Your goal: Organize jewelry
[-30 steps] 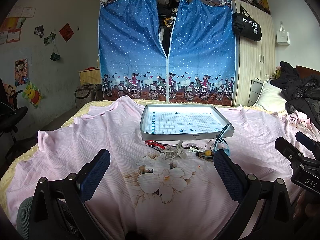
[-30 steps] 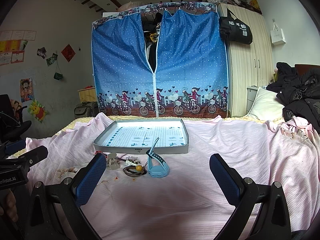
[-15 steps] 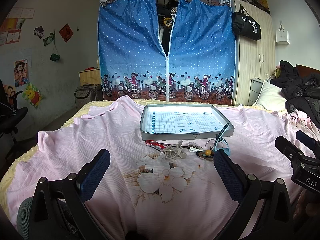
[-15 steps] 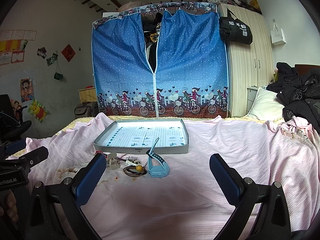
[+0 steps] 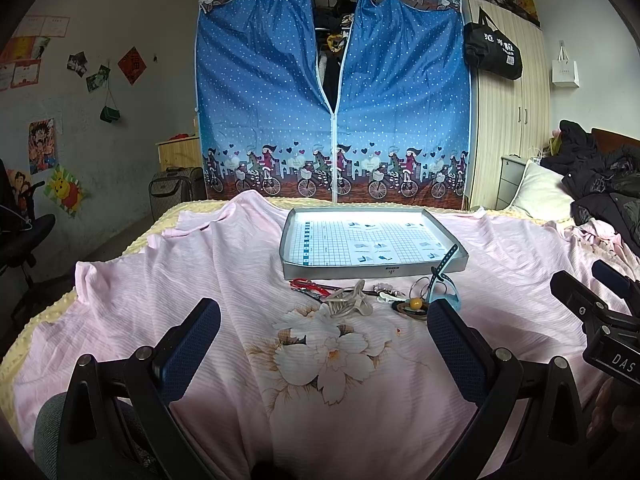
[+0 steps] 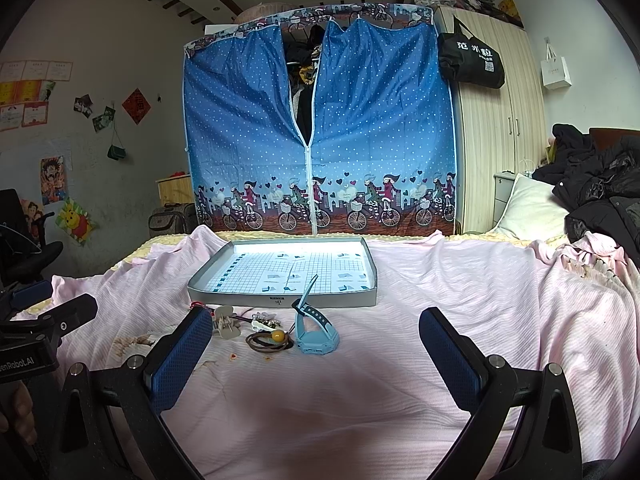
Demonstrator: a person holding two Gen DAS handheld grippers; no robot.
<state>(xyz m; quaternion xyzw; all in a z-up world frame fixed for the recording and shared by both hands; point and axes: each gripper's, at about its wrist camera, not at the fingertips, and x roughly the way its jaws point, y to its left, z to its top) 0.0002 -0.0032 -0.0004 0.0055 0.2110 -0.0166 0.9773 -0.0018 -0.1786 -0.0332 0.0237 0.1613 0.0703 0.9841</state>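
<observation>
Jewelry lies loose on the pink sheet [image 5: 160,280], none of it yet in the tray [image 5: 372,270], so by my reading the sorting has not begun.

Left to right in the left wrist view: the left gripper [image 5: 320,344] hangs low over the sheet, jaws spread wide, nothing between them. Past it, just in front of the tray's near wall, runs a row of small pieces: a red cord [image 5: 306,285], a beige claw clip [image 5: 348,304], a small pale clip [image 5: 386,295], thin rings [image 5: 420,285], dark bands with an amber bead [image 5: 416,303], and a blue watch [image 5: 442,290] with its strap sticking up. They crowd together, some touching. The tray floor shows only its printed grid.

Further right, the right gripper [image 6: 316,356] is likewise spread wide and empty, held over bare sheet; from its own view the watch [image 6: 316,336] is nearest, with the bead [image 6: 277,335] just to its left.

Everything is left to do: each piece must be lifted and set in the tray. The tangled bands and thin rings look hardest to pick singly.
</observation>
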